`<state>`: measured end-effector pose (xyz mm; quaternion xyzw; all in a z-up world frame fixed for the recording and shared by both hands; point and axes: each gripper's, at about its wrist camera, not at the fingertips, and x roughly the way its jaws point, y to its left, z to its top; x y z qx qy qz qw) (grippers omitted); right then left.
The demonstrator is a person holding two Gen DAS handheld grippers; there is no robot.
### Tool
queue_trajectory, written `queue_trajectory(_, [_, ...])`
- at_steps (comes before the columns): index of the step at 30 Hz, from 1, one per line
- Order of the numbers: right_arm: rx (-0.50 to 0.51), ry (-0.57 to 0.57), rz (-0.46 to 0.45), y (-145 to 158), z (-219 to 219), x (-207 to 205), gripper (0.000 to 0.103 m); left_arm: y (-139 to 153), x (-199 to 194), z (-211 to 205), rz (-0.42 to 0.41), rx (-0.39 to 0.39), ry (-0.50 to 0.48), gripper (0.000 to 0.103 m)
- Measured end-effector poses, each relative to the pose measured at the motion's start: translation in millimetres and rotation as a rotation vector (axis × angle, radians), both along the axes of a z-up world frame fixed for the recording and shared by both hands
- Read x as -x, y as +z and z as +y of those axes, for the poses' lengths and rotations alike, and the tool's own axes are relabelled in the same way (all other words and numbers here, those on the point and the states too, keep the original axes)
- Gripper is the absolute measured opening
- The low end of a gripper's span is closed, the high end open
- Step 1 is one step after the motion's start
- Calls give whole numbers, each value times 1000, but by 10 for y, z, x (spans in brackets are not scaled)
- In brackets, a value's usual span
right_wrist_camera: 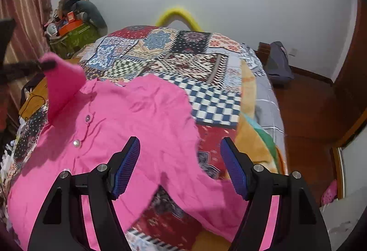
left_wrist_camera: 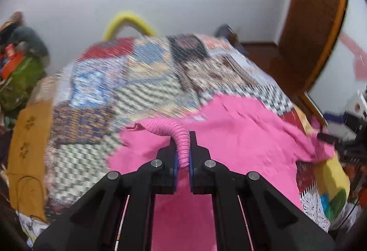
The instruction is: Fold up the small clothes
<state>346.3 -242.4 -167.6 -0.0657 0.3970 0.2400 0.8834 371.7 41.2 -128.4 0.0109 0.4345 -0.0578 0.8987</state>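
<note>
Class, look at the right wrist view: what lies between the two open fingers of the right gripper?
Between the right gripper's blue pads lie the pink shirt and a patch of the quilt at the shirt's edge. Nothing is gripped, as the right wrist view shows.

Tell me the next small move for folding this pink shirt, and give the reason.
Probably carry the left gripper across the pink shirt to lay the sleeve inward. It is shut on the ribbed cuff and holds that sleeve raised above the patchwork bedspread, while the right gripper hangs open over the other sleeve, holding nothing.
</note>
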Motion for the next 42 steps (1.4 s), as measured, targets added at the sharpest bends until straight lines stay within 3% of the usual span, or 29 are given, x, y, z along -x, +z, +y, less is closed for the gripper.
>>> queue_trajectory(4, [9, -37, 10, -49, -211, 15, 69, -445, -51, -388, 99, -7, -49, 7])
queue_trajectory(6, [10, -63, 21, -79, -341, 26, 69, -569, -46, -506, 125, -12, -50, 16])
queue_trajectory(8, [13, -87, 28, -91, -450, 45, 69, -655, -42, -583, 164, 21, -49, 44])
queue_trajectory(10, [12, -123, 40, -108, -617, 54, 69, -659, -19, -623, 170, 52, -48, 53])
queue_trajectory(13, [7, -175, 50, -96, -856, 79, 69, -543, 33, -667, 149, 56, -55, 54])
queue_trajectory(17, [17, -238, 56, -92, -1166, 110, 69, -298, 164, -529, 62, 20, -27, 74])
queue_trajectory(23, [-15, -342, 131, -308, -1625, 148, 69, -301, 331, -123, 44, -46, 60, 76])
queue_trajectory(28, [-61, -385, 229, -637, -1783, 162, 68, -562, 461, 189, 116, -8, 129, 76])
queue_trajectory(32, [-80, -374, 269, -790, -1740, 127, 47, -707, 557, 320, 147, 7, 162, 76])
queue_trajectory(34, [-80, -368, 273, -828, -1710, 112, 47, -759, 595, 353, 154, 5, 169, 76])
queue_trajectory(36, [-85, -362, 268, -834, -1702, 109, 36, -783, 614, 371, 158, 0, 173, 76])
queue_trajectory(39, [-95, -349, 264, -805, -1683, 112, 7, -797, 634, 400, 159, 5, 179, 76])
queue_trajectory(42, [-89, -321, 245, -664, -1631, 136, 6, -776, 661, 431, 152, 21, 187, 76])
